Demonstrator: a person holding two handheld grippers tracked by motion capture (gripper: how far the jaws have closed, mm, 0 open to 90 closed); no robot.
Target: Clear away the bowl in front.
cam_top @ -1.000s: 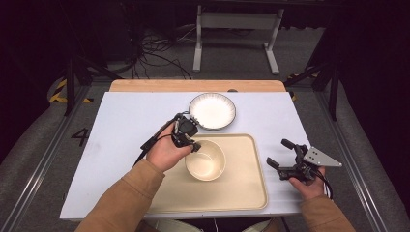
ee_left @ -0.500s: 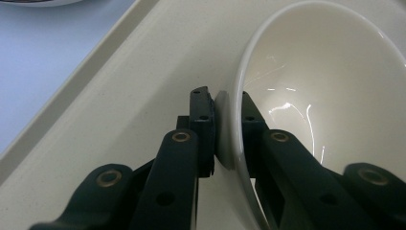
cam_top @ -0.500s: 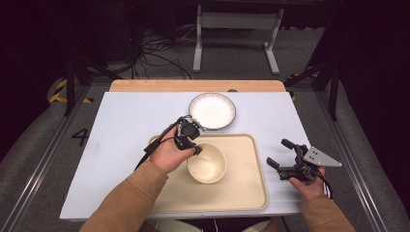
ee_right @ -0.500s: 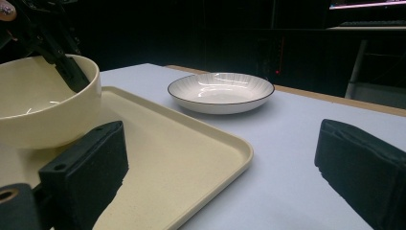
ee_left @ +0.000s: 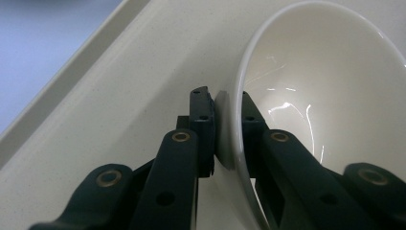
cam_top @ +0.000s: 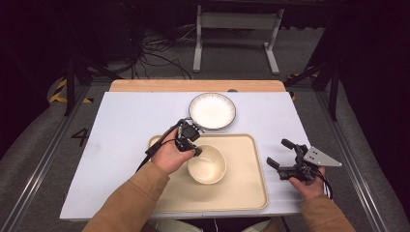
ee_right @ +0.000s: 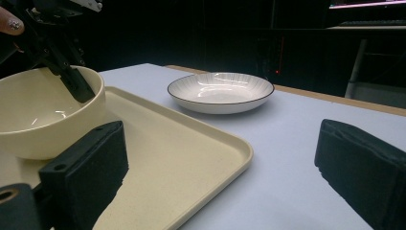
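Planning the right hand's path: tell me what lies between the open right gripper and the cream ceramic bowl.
In the high view, only bare cream tray and white tabletop separate right gripper from bowl.

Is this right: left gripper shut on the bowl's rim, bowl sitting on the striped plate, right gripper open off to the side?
One thing is wrong: the bowl sits on the tray, not on the plate, which lies apart on the table beyond the tray; the high view shows it. The rest holds: left gripper shut on the rim, right gripper open off to the side.
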